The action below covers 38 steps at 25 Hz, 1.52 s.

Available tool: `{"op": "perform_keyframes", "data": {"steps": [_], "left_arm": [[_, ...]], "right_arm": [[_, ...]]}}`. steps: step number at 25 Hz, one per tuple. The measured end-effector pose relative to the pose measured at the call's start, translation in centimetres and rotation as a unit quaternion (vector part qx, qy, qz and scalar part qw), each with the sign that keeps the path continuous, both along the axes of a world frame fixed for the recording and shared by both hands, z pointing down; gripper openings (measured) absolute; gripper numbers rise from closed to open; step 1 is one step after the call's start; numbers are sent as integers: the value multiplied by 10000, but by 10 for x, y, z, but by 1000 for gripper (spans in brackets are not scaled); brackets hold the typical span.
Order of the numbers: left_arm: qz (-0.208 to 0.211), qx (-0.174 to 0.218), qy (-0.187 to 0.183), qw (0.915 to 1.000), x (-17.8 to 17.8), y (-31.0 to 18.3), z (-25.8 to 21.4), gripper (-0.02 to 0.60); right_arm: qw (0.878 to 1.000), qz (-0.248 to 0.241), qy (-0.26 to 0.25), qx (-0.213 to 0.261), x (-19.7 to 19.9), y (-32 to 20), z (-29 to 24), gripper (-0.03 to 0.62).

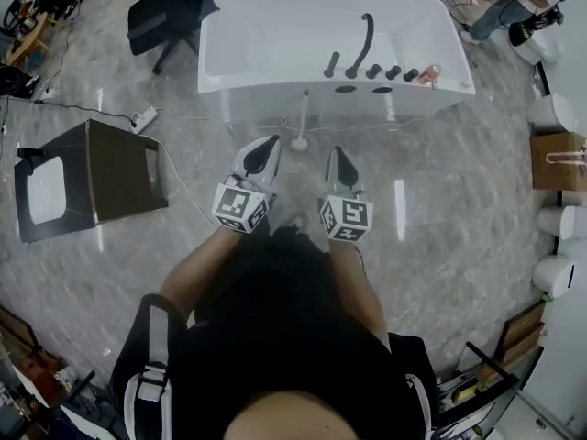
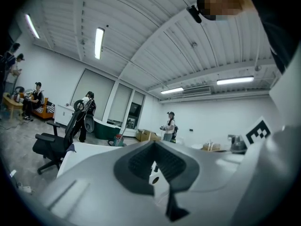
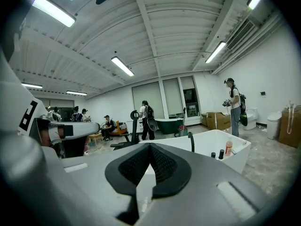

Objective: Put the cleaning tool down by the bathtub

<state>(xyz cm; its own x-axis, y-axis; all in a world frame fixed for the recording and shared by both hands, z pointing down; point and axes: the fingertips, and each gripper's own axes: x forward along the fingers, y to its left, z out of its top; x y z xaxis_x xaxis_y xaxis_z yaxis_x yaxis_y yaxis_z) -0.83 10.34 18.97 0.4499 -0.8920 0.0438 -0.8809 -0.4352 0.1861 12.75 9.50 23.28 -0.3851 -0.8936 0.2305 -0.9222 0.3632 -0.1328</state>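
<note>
marble floor (image 1: 440,200), cleaning tool (image 1: 302,123) beside white bathtub (image 1: 266,35)

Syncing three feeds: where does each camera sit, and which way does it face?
Head view: on the person's head, facing steeply down at the bathtub and cleaning tool; forearms, left gripper and right gripper show.
Left gripper view: on that gripper, facing level toward the bathtub; its shut jaws show.
Right gripper view: likewise, toward the bathtub; shut jaws show.
Shared: all three see the bathtub.
</note>
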Motion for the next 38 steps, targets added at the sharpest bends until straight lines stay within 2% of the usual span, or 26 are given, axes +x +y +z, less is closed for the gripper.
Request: {"op": "perform_keyframes", "data": {"steps": [7,13,38], "left_arm": [[-69,47,-13,10000,-28,-2,-4,6],[-97,72,-38,9999,-44,-4,-2,8],[61,67,20,10000,-47,8,4,8]], "right_arm": [[9999,-53,66,93,-32,7,-9,-1],[9997,0,103,207,-41,2,-14,0],[9997,121,95,176,-46,14,-15,-2]]}}
